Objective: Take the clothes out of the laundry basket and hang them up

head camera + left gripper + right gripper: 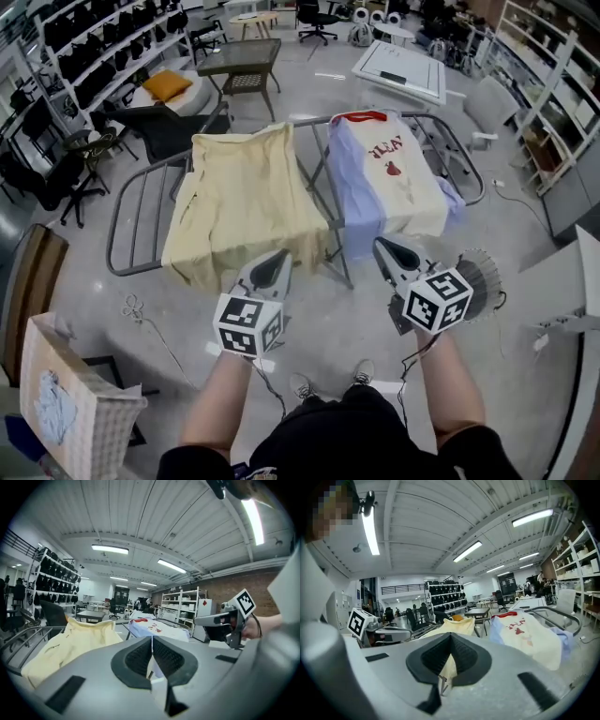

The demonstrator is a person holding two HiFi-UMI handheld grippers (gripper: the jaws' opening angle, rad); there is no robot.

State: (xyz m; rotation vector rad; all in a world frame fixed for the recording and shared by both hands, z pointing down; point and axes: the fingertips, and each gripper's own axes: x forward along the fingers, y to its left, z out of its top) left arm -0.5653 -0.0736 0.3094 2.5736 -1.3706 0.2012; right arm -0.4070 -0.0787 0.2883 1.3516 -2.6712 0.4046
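left tongs [274,264] and right tongs [386,249] both closed, empty, held before rack [131,202]. yellow shirt [244,202] and white shirt [398,183] draped on it. 1 blue cloth [52,412] lies in basket [105,433], lower left. likely soft, light, limp; pinch an upper fold.

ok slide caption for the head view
Left tongs and right tongs, shut and empty, before a drying rack holding a yellow shirt and a printed shirt; laundry basket lower left.
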